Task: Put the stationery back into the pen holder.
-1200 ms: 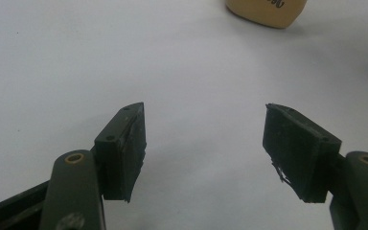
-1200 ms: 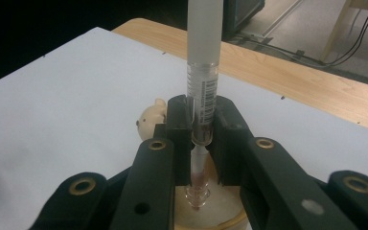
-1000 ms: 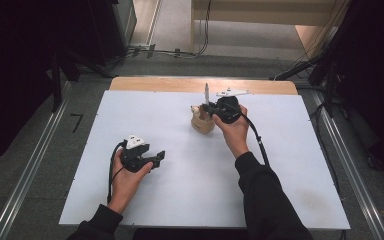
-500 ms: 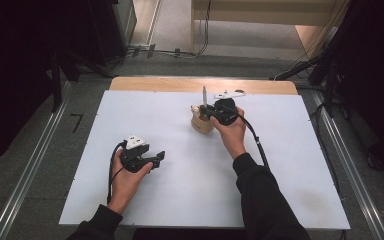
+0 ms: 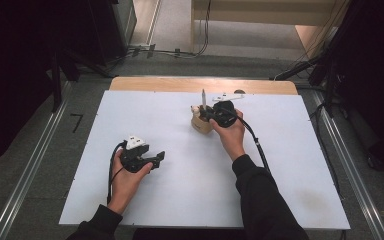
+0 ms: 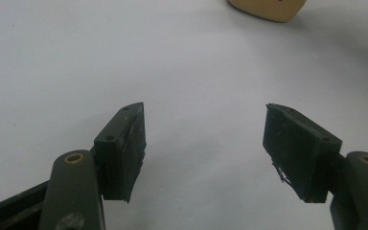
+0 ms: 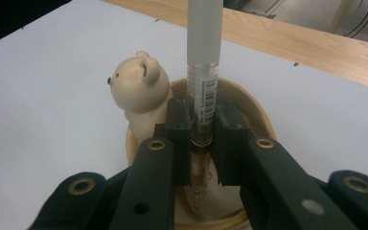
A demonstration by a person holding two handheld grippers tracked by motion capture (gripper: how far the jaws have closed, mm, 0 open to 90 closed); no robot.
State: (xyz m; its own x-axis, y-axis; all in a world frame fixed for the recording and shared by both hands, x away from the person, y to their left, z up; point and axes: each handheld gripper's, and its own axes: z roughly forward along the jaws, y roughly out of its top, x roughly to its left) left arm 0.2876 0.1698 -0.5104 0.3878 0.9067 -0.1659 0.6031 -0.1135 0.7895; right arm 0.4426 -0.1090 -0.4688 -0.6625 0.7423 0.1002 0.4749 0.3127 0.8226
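A beige holder cup [image 7: 252, 108] with a small bear figure [image 7: 137, 82] on its rim stands on the white board; it appears as a tan cup [image 5: 200, 123] in the high view. My right gripper [image 7: 202, 135] is shut on a pen [image 7: 203, 57] that stands upright with its lower end inside the cup. In the high view the pen [image 5: 203, 98] rises above my right gripper [image 5: 207, 114]. My left gripper [image 5: 157, 159] rests open near the board's left front; in its own view the jaws [image 6: 203, 143] stand wide apart over bare board, the cup's base [image 6: 267, 7] far ahead.
The white board [image 5: 180, 200] lies on a wooden table whose far edge [image 5: 170, 84] shows behind it. Cables trail from both grippers. Metal rails [image 5: 30, 165] run along both sides on the floor, and dark equipment stands at the back corners.
The right gripper with the pen has shifted slightly left and settled over the cup. The left hand and its gripper have stayed still.
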